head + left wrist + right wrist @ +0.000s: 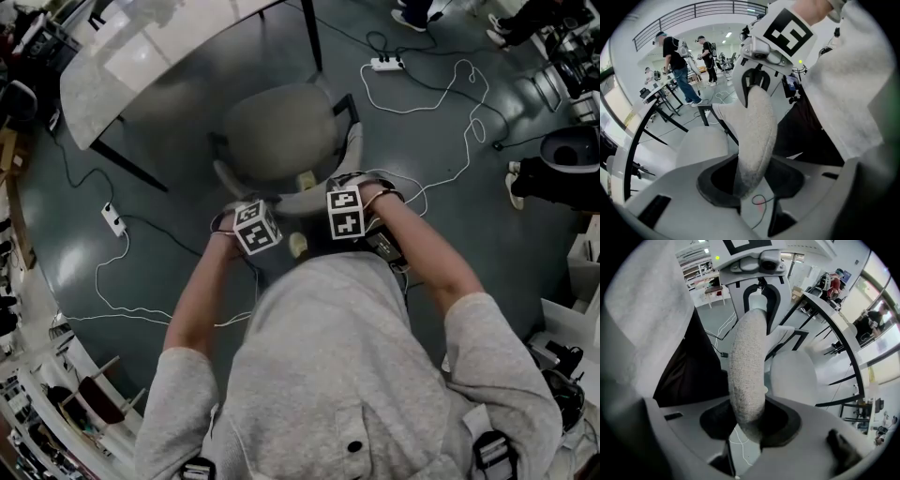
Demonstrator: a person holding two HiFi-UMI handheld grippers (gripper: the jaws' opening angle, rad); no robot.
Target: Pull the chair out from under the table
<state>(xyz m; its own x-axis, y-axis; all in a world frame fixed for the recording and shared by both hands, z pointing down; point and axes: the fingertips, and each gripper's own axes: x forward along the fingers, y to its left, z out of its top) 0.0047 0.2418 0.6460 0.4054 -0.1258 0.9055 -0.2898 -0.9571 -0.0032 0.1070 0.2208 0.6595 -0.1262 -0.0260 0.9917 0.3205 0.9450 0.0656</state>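
Though straddling the backrest (757, 136), gripped nothing: had left gripper (750, 185) and right gripper (747, 420) part-open, pads slack around the padding. Found chair (281, 131) at head-view centre, seat clear of table (141, 66) at upper left.

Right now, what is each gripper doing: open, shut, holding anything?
Left gripper: open, jaws loose around the chair backrest, not clamping it.
Right gripper: open, the same chair backrest between its jaws.
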